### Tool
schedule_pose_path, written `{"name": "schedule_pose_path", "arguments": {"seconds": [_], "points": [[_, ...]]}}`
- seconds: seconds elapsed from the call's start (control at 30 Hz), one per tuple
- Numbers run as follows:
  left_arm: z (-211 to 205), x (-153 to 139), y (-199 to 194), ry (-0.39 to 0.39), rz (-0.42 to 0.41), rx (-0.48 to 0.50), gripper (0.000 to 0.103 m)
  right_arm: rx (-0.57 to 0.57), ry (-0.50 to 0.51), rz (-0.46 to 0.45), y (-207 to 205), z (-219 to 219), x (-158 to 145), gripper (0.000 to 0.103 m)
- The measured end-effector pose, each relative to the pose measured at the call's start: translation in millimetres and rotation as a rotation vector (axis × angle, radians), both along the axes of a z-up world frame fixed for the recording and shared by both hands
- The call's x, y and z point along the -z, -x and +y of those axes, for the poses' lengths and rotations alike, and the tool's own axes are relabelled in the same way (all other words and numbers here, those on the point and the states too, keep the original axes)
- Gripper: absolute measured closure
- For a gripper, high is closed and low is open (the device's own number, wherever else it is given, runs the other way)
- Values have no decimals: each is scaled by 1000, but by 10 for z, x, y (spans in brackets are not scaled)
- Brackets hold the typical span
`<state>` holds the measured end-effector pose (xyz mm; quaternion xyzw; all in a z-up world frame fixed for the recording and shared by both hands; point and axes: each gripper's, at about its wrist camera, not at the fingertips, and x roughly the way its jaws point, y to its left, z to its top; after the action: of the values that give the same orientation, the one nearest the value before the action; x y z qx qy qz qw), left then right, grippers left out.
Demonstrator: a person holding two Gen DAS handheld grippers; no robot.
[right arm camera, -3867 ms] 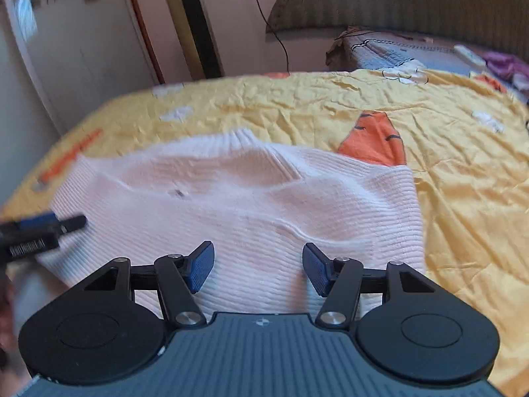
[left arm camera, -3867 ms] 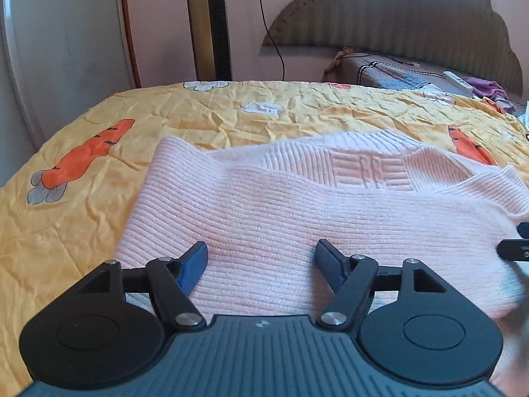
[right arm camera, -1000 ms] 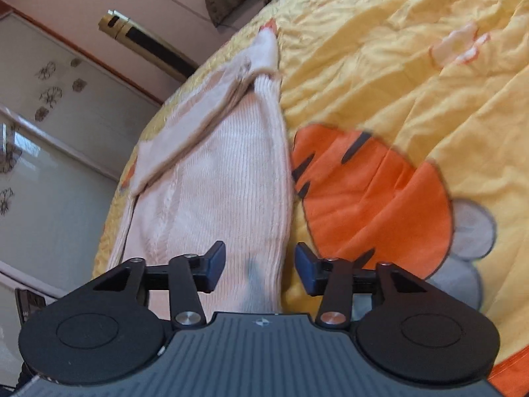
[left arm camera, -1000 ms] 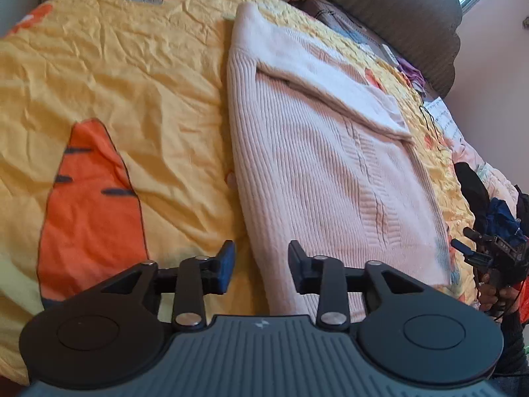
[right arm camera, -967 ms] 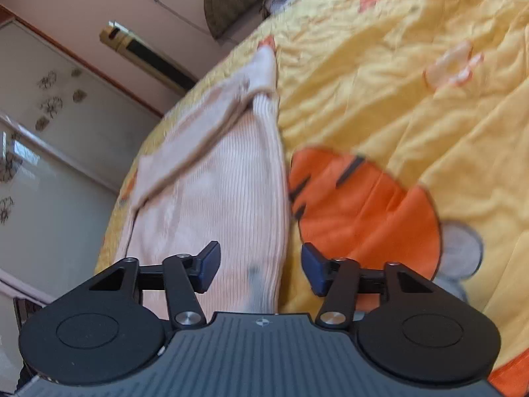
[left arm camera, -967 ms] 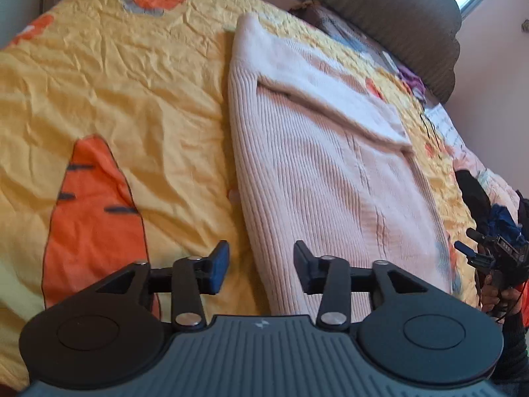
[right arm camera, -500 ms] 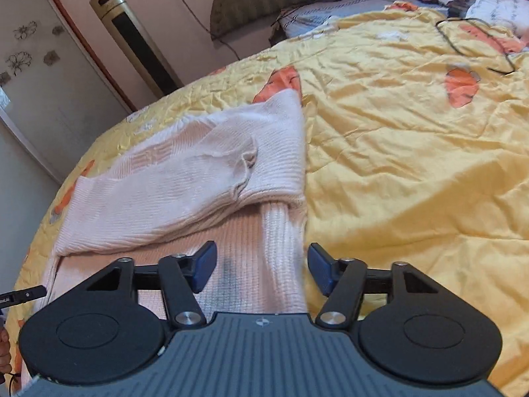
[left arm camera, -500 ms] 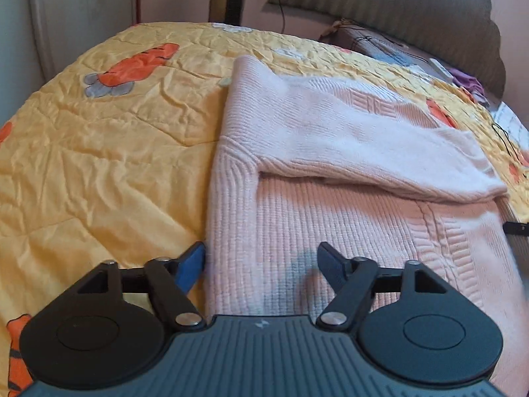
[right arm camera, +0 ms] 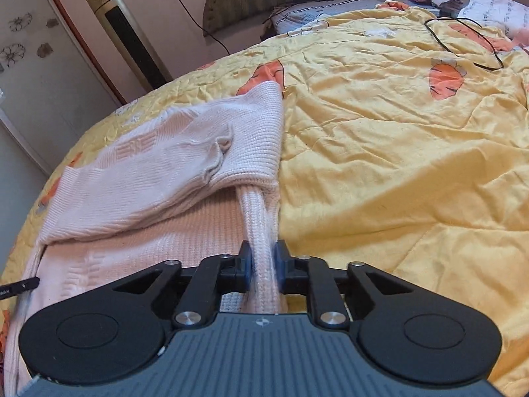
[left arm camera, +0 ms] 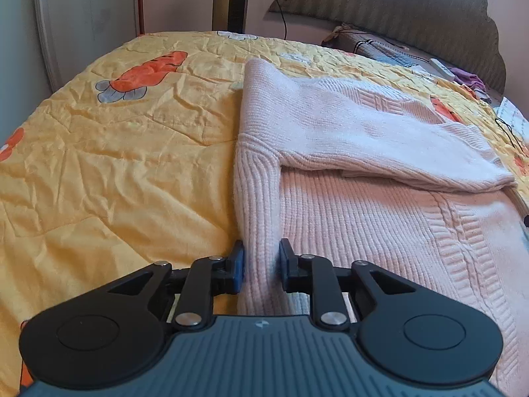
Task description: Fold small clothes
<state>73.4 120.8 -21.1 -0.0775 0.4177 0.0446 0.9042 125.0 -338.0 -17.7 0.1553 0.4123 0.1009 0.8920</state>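
A pale pink ribbed knit sweater [left arm camera: 380, 218] lies flat on a crumpled yellow quilt printed with orange carrots [left arm camera: 109, 172], filling the right half of the left wrist frame and the left half of the right wrist frame. 1 sleeve is folded across the chest, running toward the right edge of the left view.

The left gripper [left arm camera: 261, 264] sits at the bottom centre of its frame, and its jaws have just been closing; the blue pads now pinch the sweater's left side edge, bunched into a ridge between them. The right gripper [right arm camera: 263, 266], bottom centre of its own frame, has likewise just been closing and clamps the opposite side edge, a narrow raised fold. A black cable [right arm camera: 463, 43] loops on the quilt at the upper right.
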Motion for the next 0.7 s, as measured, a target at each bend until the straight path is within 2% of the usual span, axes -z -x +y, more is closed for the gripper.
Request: {"name": "schedule_pose_path", "arguments": {"seconds": [0.07, 0.1, 0.13, 0.2, 0.27, 0.33, 0.4, 0.5, 0.53, 0.57, 0.7], "points": [[8, -58, 199, 36, -17, -6, 71, -2, -28, 10, 130, -9, -45, 51], [10, -66, 314, 64, -22, -10, 60, -9, -43, -5, 233, -23, -78, 49], [1, -64, 425, 86, -21, -13, 48, -21, -62, -17, 358, -43, -110, 49], [-32, -34, 643, 121, -17, -30, 38, -35, -101, -5, 596, -92, -113, 48], [-82, 34, 849, 176, -4, -42, 34, -43, -96, 29, 813, -118, -52, 48], [-182, 63, 1012, 172, -34, -30, 17, -44, -95, 25, 1036, -121, 7, 49], [-320, 90, 1090, 128, -29, 5, 14, -51, -115, 20, 1204, -100, 18, 49], [-574, 110, 1161, -33, 3, 92, 14, -69, -117, 40, 1356, -34, -6, 47], [-611, 115, 1195, -59, 7, 99, 13, -83, -100, 43, 1401, 4, -22, 48], [-603, 112, 1231, -48, 10, 95, 13, -102, -83, 47, 1448, 43, -41, 55], [-516, 78, 1352, 22, 32, 85, 14, -123, -107, 68, 1644, 65, -26, 61]]}}
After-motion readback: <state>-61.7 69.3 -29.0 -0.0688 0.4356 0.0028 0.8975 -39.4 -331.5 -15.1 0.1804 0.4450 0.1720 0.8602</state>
